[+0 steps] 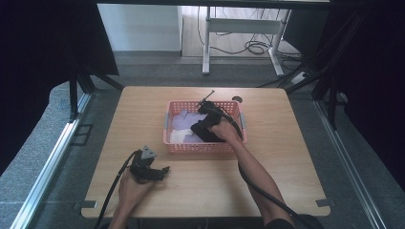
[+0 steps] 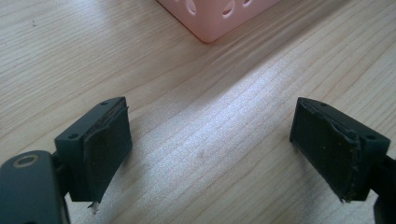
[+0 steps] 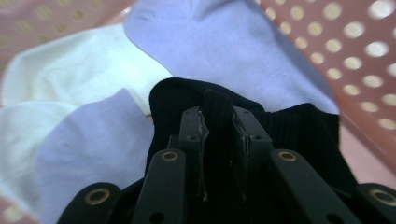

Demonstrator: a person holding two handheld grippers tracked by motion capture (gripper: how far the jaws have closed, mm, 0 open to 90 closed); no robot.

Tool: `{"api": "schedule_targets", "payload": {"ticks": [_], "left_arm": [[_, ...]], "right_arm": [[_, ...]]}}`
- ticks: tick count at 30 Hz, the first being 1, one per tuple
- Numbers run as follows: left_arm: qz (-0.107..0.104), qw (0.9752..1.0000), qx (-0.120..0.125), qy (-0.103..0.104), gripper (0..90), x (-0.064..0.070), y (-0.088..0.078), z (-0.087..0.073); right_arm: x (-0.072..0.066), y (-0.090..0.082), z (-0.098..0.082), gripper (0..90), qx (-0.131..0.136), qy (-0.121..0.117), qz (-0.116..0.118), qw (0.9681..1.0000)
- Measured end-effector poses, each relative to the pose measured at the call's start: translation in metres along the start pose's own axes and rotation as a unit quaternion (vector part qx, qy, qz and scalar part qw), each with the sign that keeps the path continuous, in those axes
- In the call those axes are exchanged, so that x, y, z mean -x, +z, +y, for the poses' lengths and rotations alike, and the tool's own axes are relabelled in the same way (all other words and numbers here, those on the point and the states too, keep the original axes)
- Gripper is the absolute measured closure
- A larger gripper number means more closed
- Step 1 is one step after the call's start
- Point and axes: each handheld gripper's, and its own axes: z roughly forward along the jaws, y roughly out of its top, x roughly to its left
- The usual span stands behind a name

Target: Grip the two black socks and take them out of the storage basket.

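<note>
High view: pink basket [image 1: 205, 147] sits mid-table on wooden table [image 1: 143, 109], socks piled inside. Right gripper [image 1: 203, 125] is down inside the basket, the hand [image 1: 224, 130] behind it, on a black sock [image 1: 200, 132] that lies over lilac socks [image 1: 181, 120] and a white sock [image 1: 175, 137]. Left gripper [image 1: 165, 170] rests low over bare table just in front of the basket's near-left corner, jaws spread, nothing in them; cable trails back beside the forearm. Left gripper view: both black pads [image 2: 107, 149] stand wide apart over plain wood grain, nothing between them; a corner of the pink basket [image 2: 212, 18] is ahead, apart from the jaws. Right gripper view: jaws pinched tight on a raised fold of the black sock [image 3: 217, 112], fabric squeezed between the pads; lilac socks [image 3: 233, 46] and white sock [image 3: 70, 70] lie just beyond and beside it, touching it, with the perforated basket wall [image 3: 355, 42] behind.
</note>
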Motion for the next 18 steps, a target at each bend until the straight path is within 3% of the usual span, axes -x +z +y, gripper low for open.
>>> {"api": "schedule_targets", "payload": {"ticks": [3, 7, 18], "left_arm": [[0.0, 1.0, -0.001, 0.001, 12.3, 0.0, 0.0, 0.0], [0.0, 1.0, -0.001, 0.001, 12.3, 0.0, 0.0, 0.0], [0.001, 1.0, 0.001, 0.001, 12.3, 0.0, 0.0, 0.0]], "right_arm": [[0.001, -0.009, 0.0, 78.5, 0.013, 0.006, 0.005, 0.9999], [0.008, -0.037, 0.0, 78.7, 0.044, 0.017, 0.02, 0.9987], [0.013, -0.09, 0.0, 81.1, 0.084, 0.018, 0.023, 0.996]]}}
